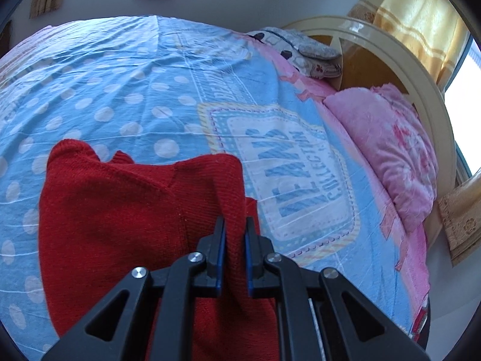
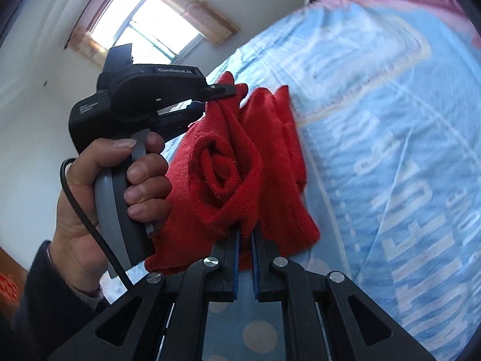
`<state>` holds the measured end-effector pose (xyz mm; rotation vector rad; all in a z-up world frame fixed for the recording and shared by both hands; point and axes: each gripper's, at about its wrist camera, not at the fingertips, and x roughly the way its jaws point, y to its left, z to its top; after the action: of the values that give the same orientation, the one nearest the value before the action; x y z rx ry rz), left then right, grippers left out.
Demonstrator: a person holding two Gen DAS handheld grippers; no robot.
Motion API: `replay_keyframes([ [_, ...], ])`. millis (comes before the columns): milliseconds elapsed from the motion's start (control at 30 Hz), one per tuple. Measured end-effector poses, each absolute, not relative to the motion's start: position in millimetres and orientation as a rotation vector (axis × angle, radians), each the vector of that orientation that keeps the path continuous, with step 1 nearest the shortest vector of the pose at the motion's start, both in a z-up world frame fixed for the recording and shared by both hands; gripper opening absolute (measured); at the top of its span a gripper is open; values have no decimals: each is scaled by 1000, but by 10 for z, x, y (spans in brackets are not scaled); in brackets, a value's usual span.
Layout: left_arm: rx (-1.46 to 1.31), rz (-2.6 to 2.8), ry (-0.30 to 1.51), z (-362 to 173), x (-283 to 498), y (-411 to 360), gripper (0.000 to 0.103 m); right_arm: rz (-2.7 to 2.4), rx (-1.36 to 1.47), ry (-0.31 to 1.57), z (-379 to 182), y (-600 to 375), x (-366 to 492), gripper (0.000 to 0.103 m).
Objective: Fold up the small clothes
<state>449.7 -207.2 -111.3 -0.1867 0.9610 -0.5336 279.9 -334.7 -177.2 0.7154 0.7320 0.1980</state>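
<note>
Red knitwear, a small sweater (image 1: 126, 210), hangs bunched between the two grippers over the bed, its lower part draping onto the blue polka-dot sheet (image 1: 105, 84). The left gripper (image 1: 235, 225) is pinched tight on a thick fold of the knit, cloth filling the gap between its blue pads. The right gripper (image 2: 246, 234) is clamped on another edge of the same garment, which rolls into soft folds just ahead of its tips. A hand (image 2: 99, 180) in a dark sleeve grips the left tool's grey handle. Beyond lie a pink pillow (image 1: 387, 150), the cream headboard (image 1: 421, 75) and yellow curtains (image 1: 421, 15).
</note>
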Motion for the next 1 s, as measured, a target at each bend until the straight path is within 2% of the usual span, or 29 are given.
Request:
replay_keyframes([
  [200, -101, -518, 952, -1167, 4464, -2233, 11, 192, 770, 737, -1833, -3378, 2801, 6],
  [400, -40, -532, 910, -1030, 4339, -2292, 16, 200, 887, 754, -1983, -3476, 2791, 6],
  [467, -25, -542, 872, -941, 4246, -2272, 25, 198, 900, 754, -2001, -3484, 2792, 6],
  [533, 6, -550, 826, -853, 4114, -2205, 44, 194, 899, 750, -1994, -3479, 2785, 6],
  [600, 44, -520, 772, -798, 3961, -2072, 54, 187, 909, 744, -1999, -3485, 2751, 6],
  [667, 46, -509, 742, -807, 3850, -1912, 56, 182, 912, 739, -1989, -3482, 2720, 6],
  [733, 71, -451, 721, -878, 3743, -1734, 68, 174, 900, 727, -1959, -3474, 2680, 6],
  [833, 99, -379, 684, -1046, 3592, -1466, 73, 164, 856, 713, -1887, -3428, 2610, 6],
  [933, 80, -376, 731, -1294, 3539, -1301, 74, 158, 817, 703, -1846, -3396, 2615, 7],
  [967, 80, -372, 749, -1369, 3534, -1284, 75, 157, 805, 686, -1811, -3400, 2605, 8],
  [1000, 83, -359, 747, -1424, 3519, -1260, 75, 144, 790, 667, -1775, -3405, 2605, 14],
])
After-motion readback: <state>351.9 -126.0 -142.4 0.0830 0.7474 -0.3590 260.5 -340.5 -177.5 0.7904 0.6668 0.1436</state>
